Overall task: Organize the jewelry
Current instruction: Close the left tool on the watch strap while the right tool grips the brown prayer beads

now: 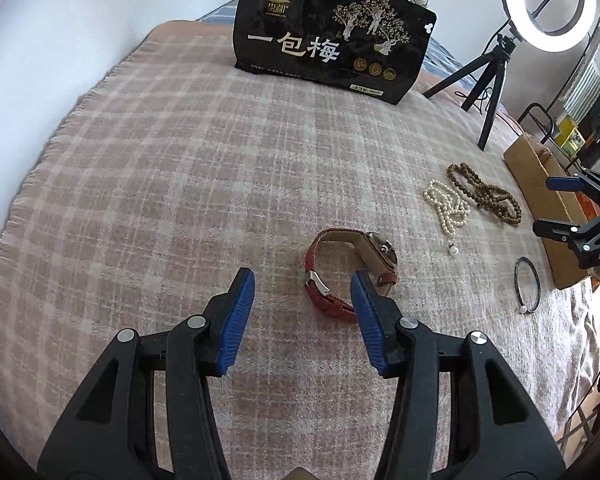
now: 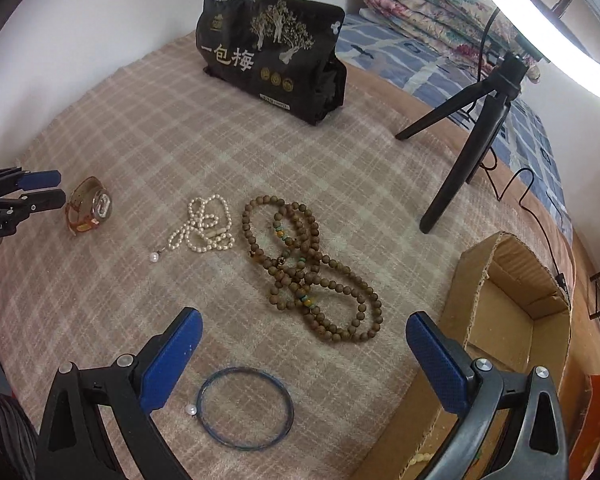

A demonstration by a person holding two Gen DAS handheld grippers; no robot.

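Left wrist view: left gripper point(image 1: 303, 288) jaws apart, nothing between the pads, pointing down at a plaid blanket point(image 1: 172, 184). A red-strap wristwatch point(image 1: 350, 268) lies just ahead, its strap partly behind the right blue pad point(image 1: 366, 320); contact unclear. Further right: pearl necklace point(image 1: 448, 208), brown bead strand point(image 1: 484, 192) just beside it, thin dark bangle point(image 1: 527, 286), cardboard box point(image 1: 540, 184). Black snack bag point(image 1: 332, 36) stands at the far edge. Ring light tripod point(image 1: 492, 80) right of it.

Right wrist view: right gripper point(image 2: 304, 338) jaws wide apart, empty, above the bangle point(image 2: 245, 408) with its small pearl. Bead strand point(image 2: 304, 272) and pearl necklace point(image 2: 204, 224) lie ahead, the watch point(image 2: 88, 206) far left, next to the left gripper's tips point(image 2: 44, 190). The box point(image 2: 512, 308) sits open, beside the right finger.
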